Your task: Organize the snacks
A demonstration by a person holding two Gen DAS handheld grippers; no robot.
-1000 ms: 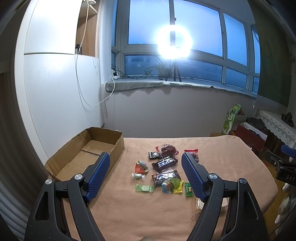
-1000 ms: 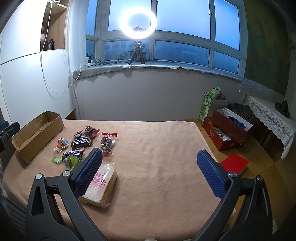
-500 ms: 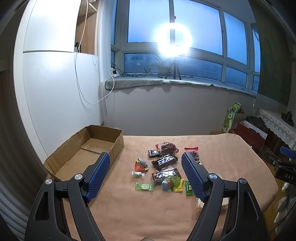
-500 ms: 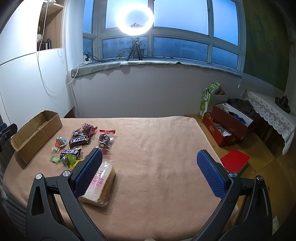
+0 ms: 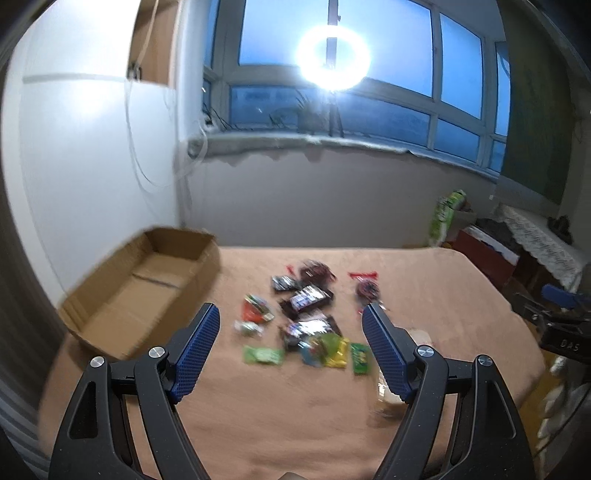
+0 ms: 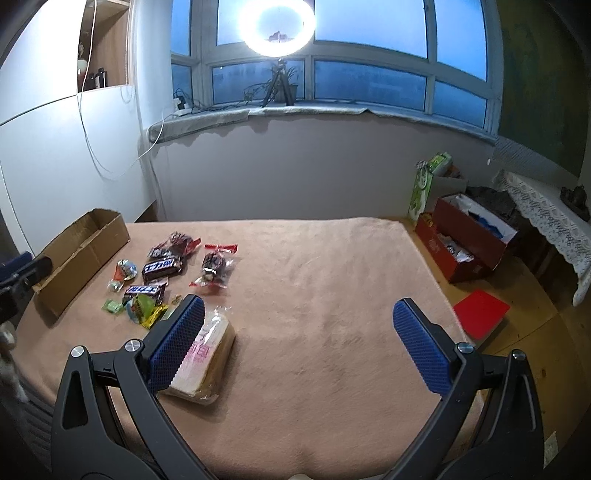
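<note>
Several small snacks lie in a loose pile (image 5: 303,314) on the pink-covered table (image 6: 314,295): dark chocolate bars (image 6: 162,267), green candies (image 5: 263,355) and red-wrapped sweets (image 6: 216,264). An open, empty cardboard box (image 5: 147,284) sits at the table's left edge. A wrapped bread package (image 6: 203,358) lies near the front, partly behind my right gripper's left finger. My left gripper (image 5: 290,345) is open, held above the table in front of the pile. My right gripper (image 6: 295,341) is open over bare cloth, right of the snacks.
A wall and windowsill with a bright ring light (image 6: 277,26) stand behind the table. A red box (image 6: 469,243), a green bag (image 6: 428,184) and a red mat (image 6: 480,314) sit on the floor to the right. A lace-covered side table (image 6: 546,218) is at far right.
Both views have shifted forward and tilted down towards the table, so the snacks sit closer. The left wrist view is blurred by motion. Both grippers stay open.
</note>
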